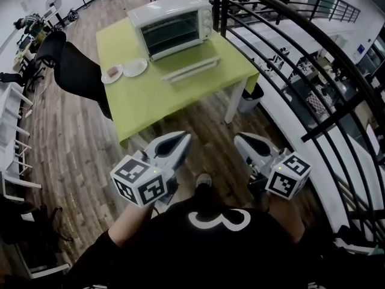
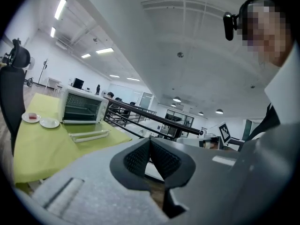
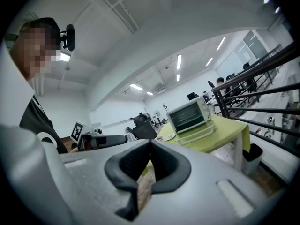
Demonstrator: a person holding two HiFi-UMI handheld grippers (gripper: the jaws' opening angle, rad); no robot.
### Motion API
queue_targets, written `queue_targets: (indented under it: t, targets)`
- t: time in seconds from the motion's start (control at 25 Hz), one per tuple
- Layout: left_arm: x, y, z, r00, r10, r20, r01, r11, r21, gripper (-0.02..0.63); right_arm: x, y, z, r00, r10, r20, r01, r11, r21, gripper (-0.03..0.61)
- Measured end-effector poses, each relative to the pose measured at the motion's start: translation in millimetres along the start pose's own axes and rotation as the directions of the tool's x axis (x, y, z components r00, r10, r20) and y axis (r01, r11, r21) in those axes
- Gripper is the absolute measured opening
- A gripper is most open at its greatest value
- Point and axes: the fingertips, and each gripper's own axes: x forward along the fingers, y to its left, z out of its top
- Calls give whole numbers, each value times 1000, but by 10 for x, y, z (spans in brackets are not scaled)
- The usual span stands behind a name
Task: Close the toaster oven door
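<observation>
The left tool [image 1: 182, 137] is pinched fully together, its two dark pads meeting with nothing between them. The right tool [image 1: 239, 139] is the same: pads pressed together, empty. The person holds both low in front of the body, side by side and apart from each other. They hang over the wooden floor [image 1: 78, 155], just short of the near edge of the green worktop [image 1: 150, 98], and both point toward it.

The oven [image 1: 171, 24] stands at the far end of the worktop, well apart from either tool. Its door [image 1: 189, 68] is down, lying flat on the worktop in front of the open mouth, the long handle along its near edge.

Two small plates [image 1: 135, 67] sit beside the oven on its left. The one nearer the edge carries something reddish that I cannot make out. A black chair [image 1: 75, 71] stands against the worktop's left side, and a dark railing [image 1: 283, 17] curves past on the right.
</observation>
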Motion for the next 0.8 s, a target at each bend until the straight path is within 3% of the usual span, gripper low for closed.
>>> queue_targets:
  t: [0.4,0.8]
  targets:
    - [1098,1344,456,1000,14,-25,-15,1000,-26,11,1132,-1177,558,998,-44,-41,44,999,12,2]
    - [1581,1886,567,1000,12,-22,-13,998,-56,11,1568,-1799,673,992,-89,-87,89,996,-6,2]
